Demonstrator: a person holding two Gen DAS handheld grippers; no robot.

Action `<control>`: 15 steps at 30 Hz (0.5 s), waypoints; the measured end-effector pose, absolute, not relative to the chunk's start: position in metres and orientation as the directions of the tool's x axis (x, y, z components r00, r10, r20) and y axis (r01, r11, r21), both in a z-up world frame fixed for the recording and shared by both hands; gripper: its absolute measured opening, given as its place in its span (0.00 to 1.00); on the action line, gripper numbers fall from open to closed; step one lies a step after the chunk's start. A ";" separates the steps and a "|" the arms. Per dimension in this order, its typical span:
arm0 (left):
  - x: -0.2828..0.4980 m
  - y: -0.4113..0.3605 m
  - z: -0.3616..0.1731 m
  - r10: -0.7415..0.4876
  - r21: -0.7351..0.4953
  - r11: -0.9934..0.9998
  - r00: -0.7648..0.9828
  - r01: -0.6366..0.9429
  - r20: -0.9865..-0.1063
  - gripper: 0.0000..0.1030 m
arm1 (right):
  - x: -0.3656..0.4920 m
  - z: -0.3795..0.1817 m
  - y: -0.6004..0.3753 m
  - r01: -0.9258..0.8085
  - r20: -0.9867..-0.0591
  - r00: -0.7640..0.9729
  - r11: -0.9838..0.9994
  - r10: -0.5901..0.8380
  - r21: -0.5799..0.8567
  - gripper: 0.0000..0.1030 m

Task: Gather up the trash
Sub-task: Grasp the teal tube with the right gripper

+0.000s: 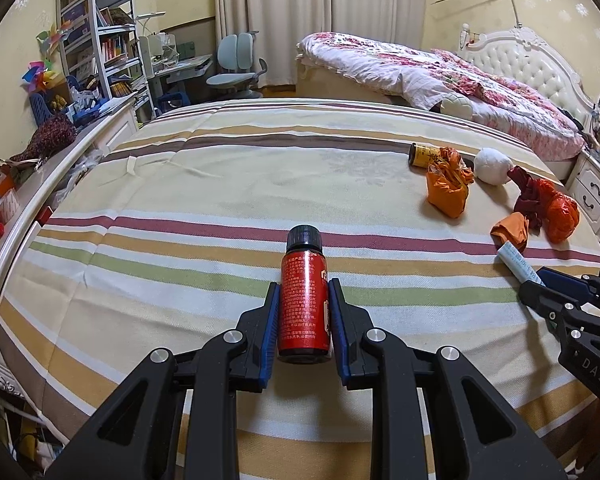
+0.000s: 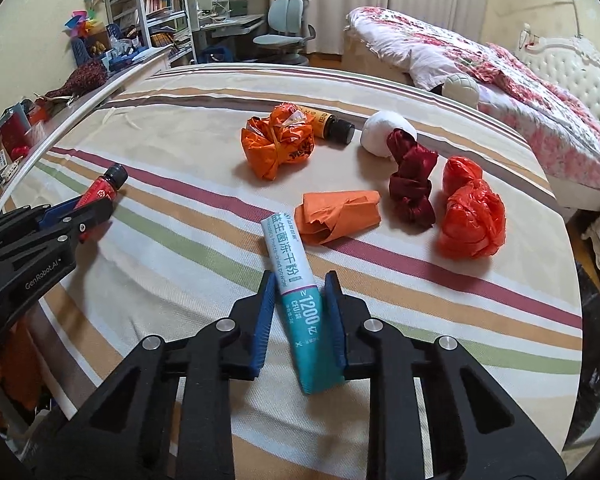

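Note:
My left gripper (image 1: 303,292) is shut on a small red bottle (image 1: 303,300) with a black cap, held above the striped sheet (image 1: 180,200). My right gripper (image 2: 300,284) is shut on a white and teal powder sachet (image 2: 296,288). In the right wrist view, loose trash lies ahead: a crumpled orange bag (image 2: 278,146), a yellow bottle (image 2: 332,127), a white paper ball (image 2: 384,134), a dark red wad (image 2: 412,178), a folded orange paper (image 2: 336,216) and a red-orange plastic bag (image 2: 470,216). The left gripper shows at the left of that view (image 2: 96,206).
The striped sheet covers a bed with a white curved footboard rail (image 1: 32,200) on the left. A second bed with floral bedding (image 1: 440,76) lies beyond. A shelf (image 1: 96,32), desk and chair (image 1: 236,64) stand at the back. A white nightstand (image 1: 592,192) is at the right.

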State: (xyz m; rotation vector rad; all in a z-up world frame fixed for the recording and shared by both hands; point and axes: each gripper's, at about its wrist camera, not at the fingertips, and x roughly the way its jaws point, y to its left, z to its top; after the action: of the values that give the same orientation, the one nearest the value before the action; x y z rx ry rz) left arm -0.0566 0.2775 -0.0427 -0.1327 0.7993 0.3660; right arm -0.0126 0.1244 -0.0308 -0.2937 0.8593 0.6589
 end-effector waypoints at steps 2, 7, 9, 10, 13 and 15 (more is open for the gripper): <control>-0.057 0.278 -0.042 0.269 0.019 0.929 0.639 -0.371 -0.721 0.24 | -0.015 -0.031 0.122 -0.643 -0.775 0.472 0.765 0.421 0.024 0.20; -0.059 0.274 -0.038 0.270 0.017 0.929 0.647 -0.369 -0.713 0.24 | -0.020 -0.028 0.114 -0.641 -0.766 0.473 0.767 0.435 0.040 0.17; -0.059 0.270 -0.035 0.267 0.015 0.931 0.653 -0.364 -0.708 0.24 | -0.022 -0.025 0.109 -0.635 -0.759 0.479 0.771 0.441 0.047 0.17; -0.059 0.268 -0.034 0.265 0.013 0.932 0.658 -0.361 -0.705 0.24 | -0.022 -0.023 0.106 -0.631 -0.755 0.483 0.774 0.443 0.051 0.17; -0.058 0.259 -0.030 0.254 0.007 0.938 0.671 -0.347 -0.697 0.24 | -0.024 -0.017 0.095 -0.616 -0.742 0.501 0.786 0.446 0.056 0.17; -0.057 0.251 -0.026 0.246 0.007 0.943 0.683 -0.333 -0.688 0.24 | -0.025 -0.012 0.086 -0.604 -0.732 0.512 0.794 0.449 0.065 0.17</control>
State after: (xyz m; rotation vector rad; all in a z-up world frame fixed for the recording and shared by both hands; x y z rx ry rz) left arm -0.0574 0.2514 -0.0264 -0.1216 0.7520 0.3255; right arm -0.0251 0.0865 -0.0124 -0.2089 0.8148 0.6390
